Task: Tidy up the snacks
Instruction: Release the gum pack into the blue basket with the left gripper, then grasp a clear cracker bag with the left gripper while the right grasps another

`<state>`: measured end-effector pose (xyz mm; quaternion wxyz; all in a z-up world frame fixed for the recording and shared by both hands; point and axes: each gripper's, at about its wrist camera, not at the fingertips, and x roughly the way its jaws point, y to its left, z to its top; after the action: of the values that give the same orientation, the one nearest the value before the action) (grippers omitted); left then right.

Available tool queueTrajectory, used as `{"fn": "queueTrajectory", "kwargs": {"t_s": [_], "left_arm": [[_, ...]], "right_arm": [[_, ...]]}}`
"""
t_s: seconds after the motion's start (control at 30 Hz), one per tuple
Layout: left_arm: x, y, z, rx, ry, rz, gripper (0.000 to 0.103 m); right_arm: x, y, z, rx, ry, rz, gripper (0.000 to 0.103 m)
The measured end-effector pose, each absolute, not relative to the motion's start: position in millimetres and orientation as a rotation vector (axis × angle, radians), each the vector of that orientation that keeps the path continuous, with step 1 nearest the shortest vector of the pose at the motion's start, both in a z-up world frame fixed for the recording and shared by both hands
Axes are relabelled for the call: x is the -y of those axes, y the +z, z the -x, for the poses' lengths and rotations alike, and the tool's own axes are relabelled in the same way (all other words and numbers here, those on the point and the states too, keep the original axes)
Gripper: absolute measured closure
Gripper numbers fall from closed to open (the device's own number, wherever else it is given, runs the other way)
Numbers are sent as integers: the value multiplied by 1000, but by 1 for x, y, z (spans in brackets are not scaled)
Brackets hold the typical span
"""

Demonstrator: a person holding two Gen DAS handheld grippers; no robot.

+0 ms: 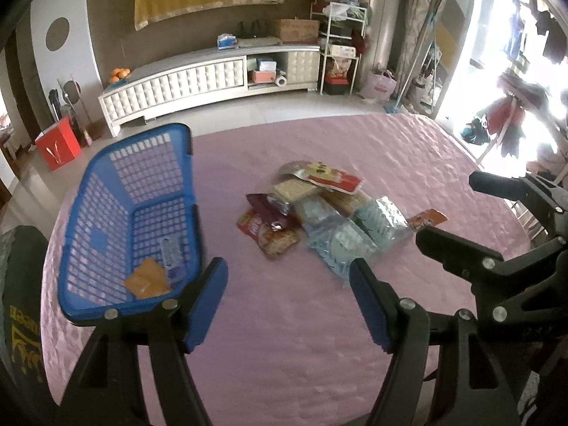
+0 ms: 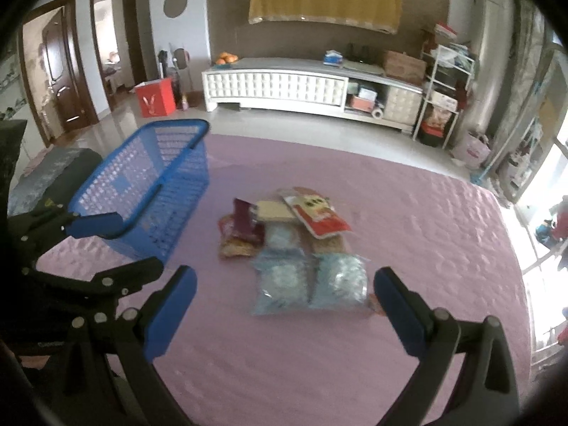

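The snack pile [image 1: 330, 220] is lying on the pink cover [image 1: 284, 337] just ahead of the left gripper [image 1: 288, 305], whose jaws are standing wide with nothing between them. The blue basket [image 1: 117, 213] is sitting to that gripper's left, touching nothing in the pile. Two packets, an orange packet [image 1: 147, 278] and a small clear one, are already resting inside, so the sorting looks barely begun and most snacks are waiting. Only the left view is showing the basket's contents. The right gripper [image 2: 285, 305] is hovering wide and empty before the pile.
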<state>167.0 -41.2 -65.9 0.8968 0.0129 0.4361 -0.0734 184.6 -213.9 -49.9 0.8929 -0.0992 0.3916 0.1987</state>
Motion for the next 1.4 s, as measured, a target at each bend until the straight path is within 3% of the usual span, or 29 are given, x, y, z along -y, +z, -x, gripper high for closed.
{"fn": "queueTrajectory", "kwargs": {"t_s": [0.2, 0.37, 1.3, 1.4], "left_arm": [[56, -79, -180, -934, -158, -1, 34], [66, -94, -197, -973, -157, -6, 34], [121, -196, -287, -1219, -156, 165, 34], [125, -201, -291, -1218, -124, 143, 29]], "right_arm": [[230, -60, -199, -823, 381, 210, 2], [244, -73, -215, -867, 388, 194, 14], [315, -145, -259, -1034, 347, 78, 14], [317, -147, -259, -1037, 348, 72, 14]]}}
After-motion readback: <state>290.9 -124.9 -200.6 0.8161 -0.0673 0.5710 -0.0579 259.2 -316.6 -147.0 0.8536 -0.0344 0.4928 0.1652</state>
